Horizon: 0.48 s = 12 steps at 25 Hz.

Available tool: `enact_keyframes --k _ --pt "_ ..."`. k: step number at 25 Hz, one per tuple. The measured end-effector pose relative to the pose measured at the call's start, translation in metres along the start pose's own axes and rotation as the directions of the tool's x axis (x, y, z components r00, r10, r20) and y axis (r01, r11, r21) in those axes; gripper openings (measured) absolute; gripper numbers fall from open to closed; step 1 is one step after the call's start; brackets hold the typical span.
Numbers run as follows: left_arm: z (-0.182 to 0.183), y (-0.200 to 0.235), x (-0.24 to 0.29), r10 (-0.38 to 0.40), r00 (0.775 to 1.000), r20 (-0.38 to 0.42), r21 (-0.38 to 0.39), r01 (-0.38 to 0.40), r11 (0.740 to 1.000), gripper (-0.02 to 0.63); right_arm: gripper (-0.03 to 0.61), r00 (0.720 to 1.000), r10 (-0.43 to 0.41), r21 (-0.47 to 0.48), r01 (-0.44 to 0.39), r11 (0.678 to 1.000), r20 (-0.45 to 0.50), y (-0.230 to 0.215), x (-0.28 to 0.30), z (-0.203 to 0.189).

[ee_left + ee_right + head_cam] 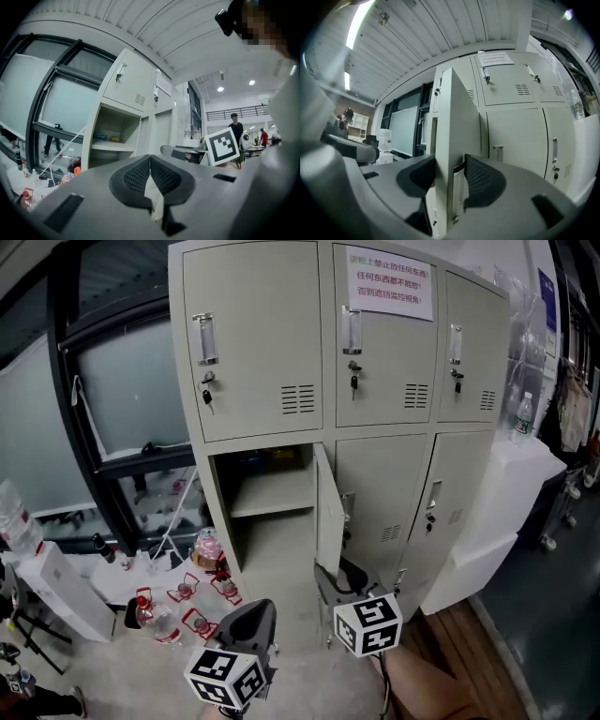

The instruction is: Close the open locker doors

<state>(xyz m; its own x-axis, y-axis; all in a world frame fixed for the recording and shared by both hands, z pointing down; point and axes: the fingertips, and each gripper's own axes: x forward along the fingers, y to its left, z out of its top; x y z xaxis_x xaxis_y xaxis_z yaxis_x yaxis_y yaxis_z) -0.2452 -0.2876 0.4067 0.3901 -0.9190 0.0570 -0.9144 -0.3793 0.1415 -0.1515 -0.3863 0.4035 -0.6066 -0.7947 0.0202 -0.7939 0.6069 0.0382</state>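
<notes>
The grey locker bank (pixel 253 343) has its lower-left door (pixel 328 512) swung open, edge toward me, baring a compartment with a shelf (pixel 267 512). My right gripper (pixel 330 579) sits low on that door's free edge. In the right gripper view the door (pixel 457 117) stands between the jaws, and the right gripper (pixel 450 173) has both pads pressed on its edge. My left gripper (pixel 255 615) hangs lower left, apart from the locker; the left gripper (pixel 150 161) is shut and holds nothing. The other doors are closed.
Several bottles (pixel 187 601) and a white box (pixel 56 592) lie on the floor left of the locker. A white cabinet (pixel 506 493) stands against its right side. A person (pixel 236 129) stands far off in the left gripper view.
</notes>
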Motion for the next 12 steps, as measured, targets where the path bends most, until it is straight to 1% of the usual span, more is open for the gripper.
enact_keyframes --k 3,8,12 --pt "-0.002 0.018 -0.004 0.021 1.0 -0.002 -0.01 -0.021 1.0 0.003 0.186 1.0 -0.018 -0.029 0.019 0.999 0.019 0.016 0.011 0.002" --pt "0.0 0.046 -0.008 0.055 0.998 0.005 -0.018 -0.055 0.998 0.003 0.204 0.997 -0.053 -0.04 0.056 0.998 0.058 0.039 0.03 0.005" --pt "0.004 0.067 -0.011 0.082 0.997 0.014 -0.019 -0.082 0.996 0.003 0.224 0.995 -0.056 -0.062 0.061 0.996 0.082 0.055 0.047 0.008"
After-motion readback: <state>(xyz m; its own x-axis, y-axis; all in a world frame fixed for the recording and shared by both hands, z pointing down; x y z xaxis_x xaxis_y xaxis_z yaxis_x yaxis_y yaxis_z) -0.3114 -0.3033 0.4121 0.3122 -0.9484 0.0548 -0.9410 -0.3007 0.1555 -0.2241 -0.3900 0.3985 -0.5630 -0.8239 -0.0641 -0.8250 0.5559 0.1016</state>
